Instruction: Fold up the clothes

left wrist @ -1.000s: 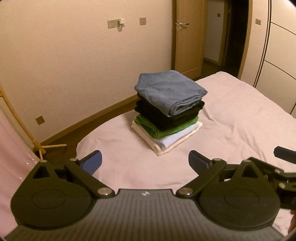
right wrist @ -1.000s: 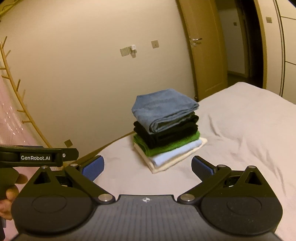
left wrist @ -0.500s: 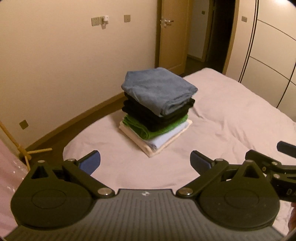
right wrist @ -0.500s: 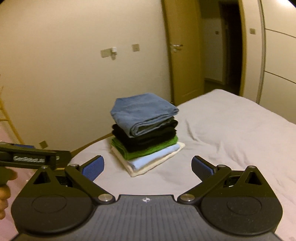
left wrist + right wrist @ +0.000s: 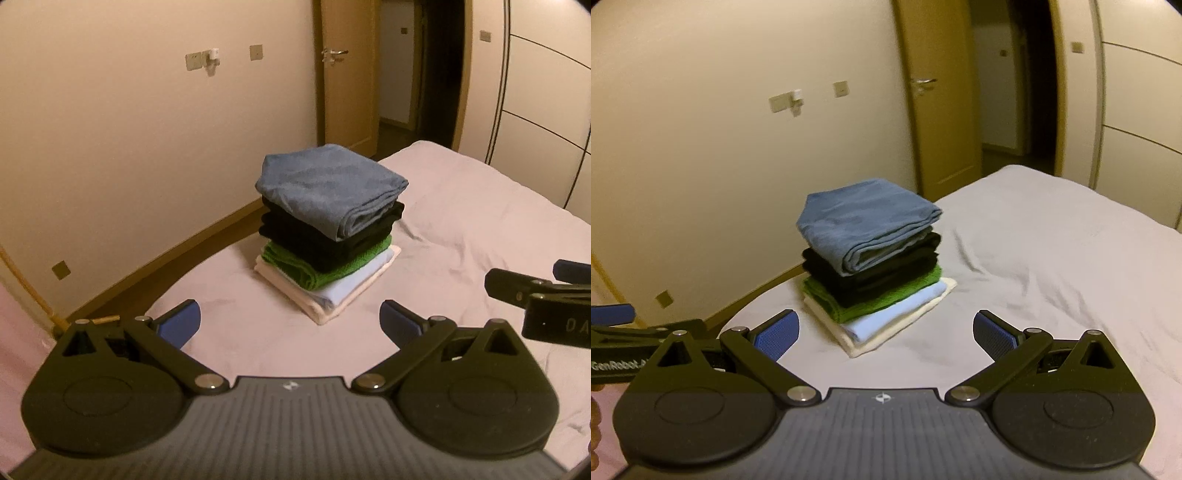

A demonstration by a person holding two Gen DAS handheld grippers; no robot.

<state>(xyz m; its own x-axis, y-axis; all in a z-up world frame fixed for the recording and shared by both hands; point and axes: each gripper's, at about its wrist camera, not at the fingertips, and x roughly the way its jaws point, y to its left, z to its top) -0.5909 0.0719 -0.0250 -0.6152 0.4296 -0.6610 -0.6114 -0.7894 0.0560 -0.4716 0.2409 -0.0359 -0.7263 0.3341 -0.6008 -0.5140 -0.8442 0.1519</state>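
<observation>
A neat stack of folded clothes (image 5: 328, 229) (image 5: 871, 266) sits near the corner of the bed (image 5: 461, 229) (image 5: 1052, 251). A blue-grey piece (image 5: 325, 184) (image 5: 864, 221) lies on top, then black (image 5: 325, 240), green (image 5: 332, 266), pale blue and cream layers. My left gripper (image 5: 290, 323) stands open a short way in front of the stack, nothing between its fingers. My right gripper (image 5: 884, 334) is open too, also short of the stack and empty. Each gripper shows at the edge of the other's view.
A beige wall (image 5: 129, 129) with switches runs behind the bed, a strip of wooden floor (image 5: 155, 295) between them. An open door (image 5: 347, 74) and dark doorway lie beyond. Wardrobe panels (image 5: 535, 92) stand at the right. A wooden rack (image 5: 33, 295) is at the left.
Both cameras have swung, shifting the stack sideways in view and bringing it slightly nearer. Both grippers have stayed open and empty throughout. The stack itself has not moved.
</observation>
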